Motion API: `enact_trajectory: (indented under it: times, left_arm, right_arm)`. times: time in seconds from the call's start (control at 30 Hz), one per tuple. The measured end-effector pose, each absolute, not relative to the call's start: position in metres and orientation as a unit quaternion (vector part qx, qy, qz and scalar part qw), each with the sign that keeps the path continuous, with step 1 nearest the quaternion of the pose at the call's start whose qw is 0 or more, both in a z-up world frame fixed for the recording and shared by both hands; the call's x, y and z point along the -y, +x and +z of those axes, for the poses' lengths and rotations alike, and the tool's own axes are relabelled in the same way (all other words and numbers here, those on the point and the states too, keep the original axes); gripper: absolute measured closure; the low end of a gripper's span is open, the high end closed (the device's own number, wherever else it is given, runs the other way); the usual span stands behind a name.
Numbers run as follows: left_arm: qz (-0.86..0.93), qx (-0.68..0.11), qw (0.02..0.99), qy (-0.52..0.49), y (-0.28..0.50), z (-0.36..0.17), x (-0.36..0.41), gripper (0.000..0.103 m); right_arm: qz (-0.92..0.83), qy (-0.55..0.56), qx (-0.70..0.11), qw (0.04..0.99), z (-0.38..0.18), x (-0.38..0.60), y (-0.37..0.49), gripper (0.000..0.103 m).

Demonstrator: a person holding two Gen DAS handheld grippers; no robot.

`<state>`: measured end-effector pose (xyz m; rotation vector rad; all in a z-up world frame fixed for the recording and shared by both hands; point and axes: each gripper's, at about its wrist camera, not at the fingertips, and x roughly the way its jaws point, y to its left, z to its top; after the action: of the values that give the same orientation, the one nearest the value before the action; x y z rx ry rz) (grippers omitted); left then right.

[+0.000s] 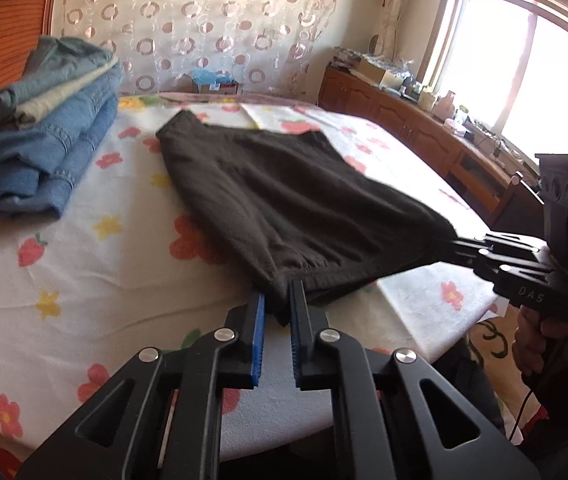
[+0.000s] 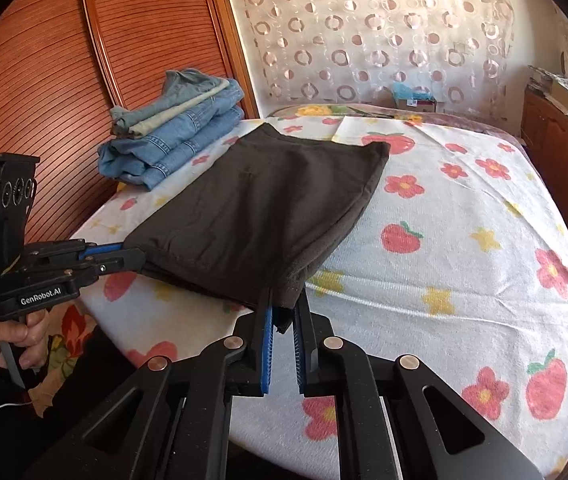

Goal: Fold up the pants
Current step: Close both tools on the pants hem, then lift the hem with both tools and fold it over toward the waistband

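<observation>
Both the left gripper (image 1: pixel 277 308) and right gripper (image 2: pixel 284 312), jaws narrowly parted, clench near corners of the folded dark-brown fabric pants (image 1: pixel 267 192) above the flower-printed bedsheet (image 2: pixel 444 240).

Likely a home bedroom: floral-sheeted bed (image 2: pixel 464 240), wooden wardrobe (image 2: pixel 43 80) (slatted), curtained window (image 1: pixel 524 68).

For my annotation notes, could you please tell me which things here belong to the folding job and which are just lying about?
In the job: dark pants, left gripper, right gripper.

Lying about: stacked jeans, cardboard box, flowered bedspread.
</observation>
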<state>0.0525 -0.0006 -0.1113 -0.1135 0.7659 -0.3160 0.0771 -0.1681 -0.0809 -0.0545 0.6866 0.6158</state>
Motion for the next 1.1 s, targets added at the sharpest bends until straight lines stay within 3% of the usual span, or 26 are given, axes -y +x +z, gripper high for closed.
enact_trajectory:
  times: [0.53, 1.1]
  left_arm:
    - [-0.170, -0.293, 0.939, -0.059, 0.023, -0.036, -0.007, 0.091]
    - [-0.136, -0.332, 0.931, -0.063, 0.132, -0.059, -0.015, 0.091]
  right_arm:
    - [0.332, -0.005, -0.265, 0.905, -0.029, 0.181, 0.048, 0.095]
    - [0.279, -0.010, -0.295, 0.914, -0.046, 0.136, 0.154, 0.095]
